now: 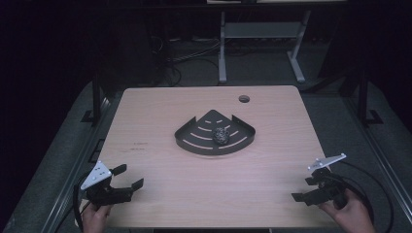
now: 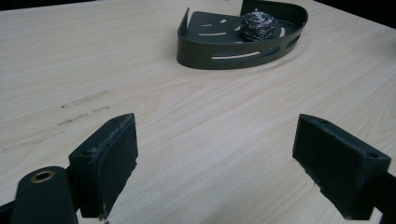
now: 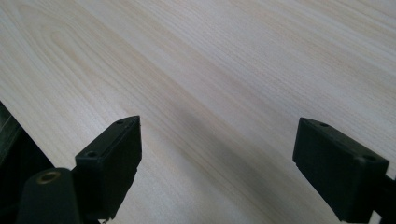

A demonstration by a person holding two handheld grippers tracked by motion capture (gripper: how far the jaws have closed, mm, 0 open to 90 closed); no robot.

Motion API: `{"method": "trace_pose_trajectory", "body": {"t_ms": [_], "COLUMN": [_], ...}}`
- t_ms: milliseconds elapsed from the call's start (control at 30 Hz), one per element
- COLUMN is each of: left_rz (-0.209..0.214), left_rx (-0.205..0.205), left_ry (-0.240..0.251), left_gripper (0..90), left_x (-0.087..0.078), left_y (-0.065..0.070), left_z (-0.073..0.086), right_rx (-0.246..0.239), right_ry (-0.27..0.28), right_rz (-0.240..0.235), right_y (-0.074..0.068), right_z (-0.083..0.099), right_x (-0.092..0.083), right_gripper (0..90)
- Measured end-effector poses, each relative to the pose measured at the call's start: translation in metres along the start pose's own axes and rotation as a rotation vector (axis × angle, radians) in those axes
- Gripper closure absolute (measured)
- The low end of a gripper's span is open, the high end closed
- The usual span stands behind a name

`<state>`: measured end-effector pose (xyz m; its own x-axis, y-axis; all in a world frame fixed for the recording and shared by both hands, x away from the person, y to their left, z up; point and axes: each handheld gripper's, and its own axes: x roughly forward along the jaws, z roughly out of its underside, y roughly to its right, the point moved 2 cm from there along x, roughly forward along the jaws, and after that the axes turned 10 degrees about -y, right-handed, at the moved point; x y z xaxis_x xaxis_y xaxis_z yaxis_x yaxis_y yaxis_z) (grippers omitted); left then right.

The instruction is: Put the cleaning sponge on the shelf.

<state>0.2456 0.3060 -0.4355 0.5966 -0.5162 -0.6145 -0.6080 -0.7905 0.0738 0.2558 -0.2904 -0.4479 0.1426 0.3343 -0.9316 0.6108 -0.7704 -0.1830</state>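
One dark tray (image 1: pixel 194 141) sits at the middle of the table (image 1: pixel 160 111), and one steel scourer (image 1: pixel 222 135) lies inside it, toward its right. Two grippers are in play: the left gripper (image 1: pixel 127 177) at the near left corner and the right gripper (image 1: pixel 302 188) at the near right edge, both with jaws spread wide and holding nothing. Bare wood lies between each gripper and the tray. One round hole (image 1: pixel 244 99) marks the far edge.

Your high view looks forward and down over the whole table (image 1: pixel 160 194), while your left gripper view sits low, facing the corner tray (image 2: pixel 219 58) that both views share, and your right gripper view looks closely down at bare tabletop.
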Motion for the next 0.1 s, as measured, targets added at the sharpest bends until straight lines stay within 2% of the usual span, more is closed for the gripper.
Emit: {"method": "trace_pose_trajectory", "body": {"t_ms": [100], "left_rz": [-0.002], "left_rx": [0.001], "left_ry": [-0.002], "left_gripper": [13.3], "left_x": [-0.0001], "left_y": [-0.0003], "left_z": [0.0001], "right_rx": [0.001], "right_ry": [0.003], "right_rz": [0.007], "right_y": [-0.0017], "right_z": [0.0014], "right_x": [-0.0013], "right_gripper": [15.1]}}
